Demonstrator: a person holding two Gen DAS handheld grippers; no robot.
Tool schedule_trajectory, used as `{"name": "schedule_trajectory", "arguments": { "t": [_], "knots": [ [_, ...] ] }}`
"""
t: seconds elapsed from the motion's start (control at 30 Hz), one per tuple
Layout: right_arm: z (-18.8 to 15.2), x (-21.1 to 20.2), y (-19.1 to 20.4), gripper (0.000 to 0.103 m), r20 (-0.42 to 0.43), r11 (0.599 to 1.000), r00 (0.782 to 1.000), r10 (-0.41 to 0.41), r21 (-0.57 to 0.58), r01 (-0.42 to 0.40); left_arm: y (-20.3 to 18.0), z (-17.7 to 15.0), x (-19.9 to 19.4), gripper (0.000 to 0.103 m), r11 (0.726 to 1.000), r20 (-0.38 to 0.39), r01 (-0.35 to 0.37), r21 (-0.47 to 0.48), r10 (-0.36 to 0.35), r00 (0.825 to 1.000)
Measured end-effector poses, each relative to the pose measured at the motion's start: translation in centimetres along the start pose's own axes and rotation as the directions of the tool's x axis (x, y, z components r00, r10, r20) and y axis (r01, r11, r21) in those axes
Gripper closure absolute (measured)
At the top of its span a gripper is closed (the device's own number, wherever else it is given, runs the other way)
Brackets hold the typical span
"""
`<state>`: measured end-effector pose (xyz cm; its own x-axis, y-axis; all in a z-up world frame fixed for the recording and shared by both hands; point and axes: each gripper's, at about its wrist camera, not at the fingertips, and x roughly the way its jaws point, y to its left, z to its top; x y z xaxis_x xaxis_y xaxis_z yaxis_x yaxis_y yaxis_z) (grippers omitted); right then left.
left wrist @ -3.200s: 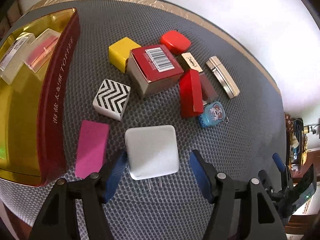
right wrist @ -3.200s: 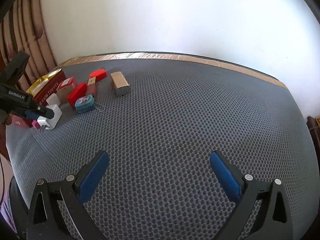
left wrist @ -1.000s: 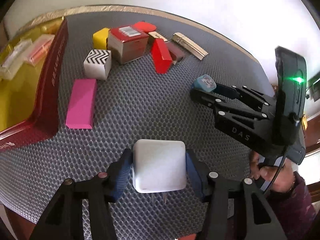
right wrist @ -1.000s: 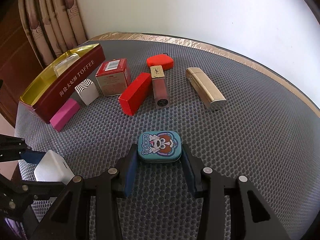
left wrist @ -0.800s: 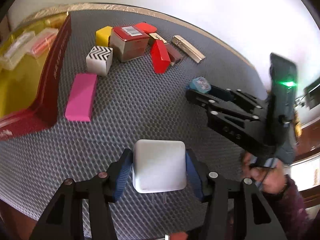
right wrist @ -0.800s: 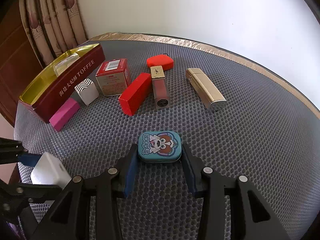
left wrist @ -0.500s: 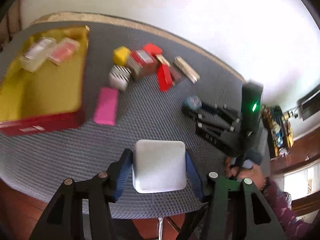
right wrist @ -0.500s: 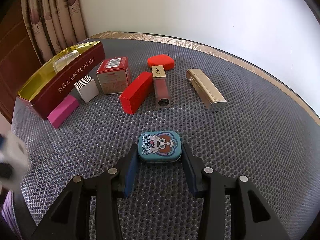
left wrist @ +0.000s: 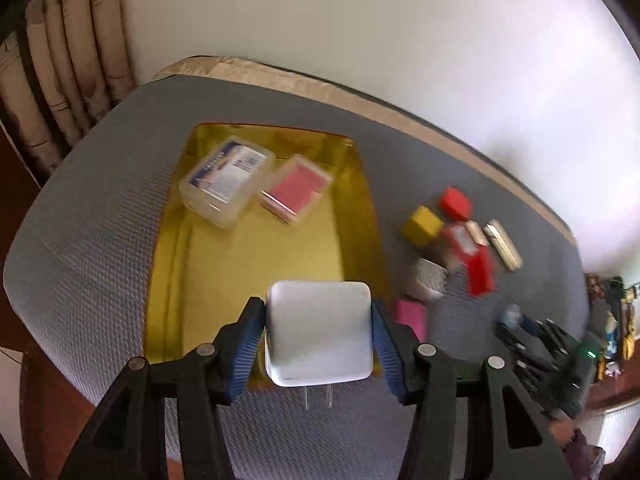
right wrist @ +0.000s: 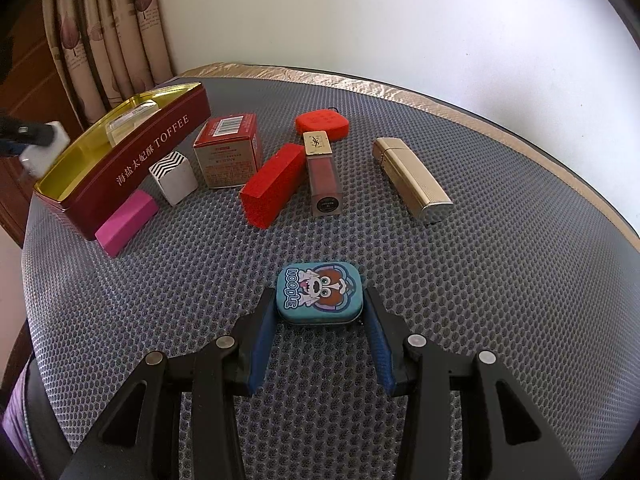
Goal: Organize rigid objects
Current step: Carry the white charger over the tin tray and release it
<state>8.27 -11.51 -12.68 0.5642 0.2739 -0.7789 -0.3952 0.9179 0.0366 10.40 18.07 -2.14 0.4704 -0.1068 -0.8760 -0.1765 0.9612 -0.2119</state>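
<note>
Tin [left wrist: 360, 184] contents: L wrist only; lipsticks [right wrist: 324, 172] sharp R.

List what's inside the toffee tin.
Inside the toffee tin lie two clear plastic cases: one with a blue-and-white label, one holding something pink. The white charger in the left tongs hides the tin's near end.

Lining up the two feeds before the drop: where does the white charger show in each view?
Left wrist: white charger low at centre, clamped in the left gripper, over the toffee tin.
Right wrist: small and blurred at the far left edge, beside the tin.
Shared landmark: the pink block.
</note>
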Motion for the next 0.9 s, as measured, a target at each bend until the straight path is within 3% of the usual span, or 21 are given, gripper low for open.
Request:
{"name": "schedule_trajectory", "arguments": {
  "t": [0.53,0.73,0.9],
  "knots": [
    [0.1,0.1,0.2,0.062,0.0,1.0,1.0,-0.004,-0.002,0.004,5.1,2.8,5.4,0.048,0.993,-0.049,-0.097,-0.074,0.093,0.994],
    [0.1,0.1,0.2,0.062,0.001,1.0,1.0,-0.002,0.002,0.002,5.4,2.7,6.2,0.048,0.99,-0.054,-0.132,-0.049,0.129,0.99],
    [0.2,0.1,0.3,0.063,-0.001,1.0,1.0,0.0,0.005,0.0,5.1,2.7,5.8,0.048,0.993,-0.029,-0.117,-0.021,0.116,0.993]
  ]
}}
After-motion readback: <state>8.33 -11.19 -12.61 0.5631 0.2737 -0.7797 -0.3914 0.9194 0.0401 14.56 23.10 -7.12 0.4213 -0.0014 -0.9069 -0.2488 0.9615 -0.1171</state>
